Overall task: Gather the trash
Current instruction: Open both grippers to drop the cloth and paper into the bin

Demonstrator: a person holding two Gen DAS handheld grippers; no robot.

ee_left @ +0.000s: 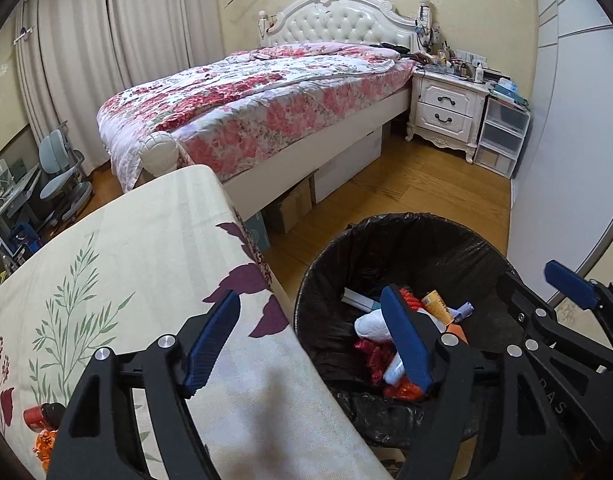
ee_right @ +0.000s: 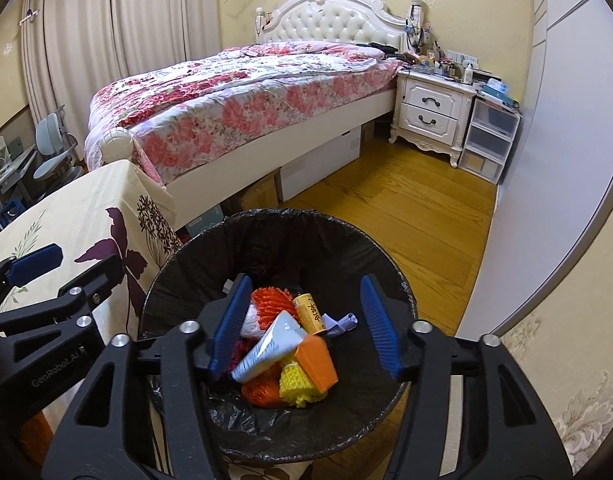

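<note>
I have the right gripper (ee_right: 306, 332) hanging over the bin (ee_right: 186, 264), jaws spread wide and nothing between them. Below sits the trash already in the black liner: a pale tube (ee_right: 266, 344), an orange box (ee_right: 316, 364), yellow mesh (ee_right: 296, 386), red mesh (ee_right: 268, 300), a small yellow bottle (ee_right: 308, 312) and a lilac scrap (ee_right: 342, 322).

My left gripper (ee_left: 306, 340) is also wide open and empty, straddling the edge of the worktop (ee_left: 106, 280) and the rim of the bin. At the lower left of that view, a red can with a dark cap (ee_left: 42, 416) and a bit of orange mesh (ee_left: 44, 446) lie on the cloth, partly hidden behind the gripper body.

I judge those to be what is left to collect. To do it well I would swing the left gripper back over the worktop, come at the can across its width so the pads meet its sides squarely, close firmly, lift clear of the cloth, and release only once well inside the rim. The mesh looks soft, so I would pinch it deep
</note>
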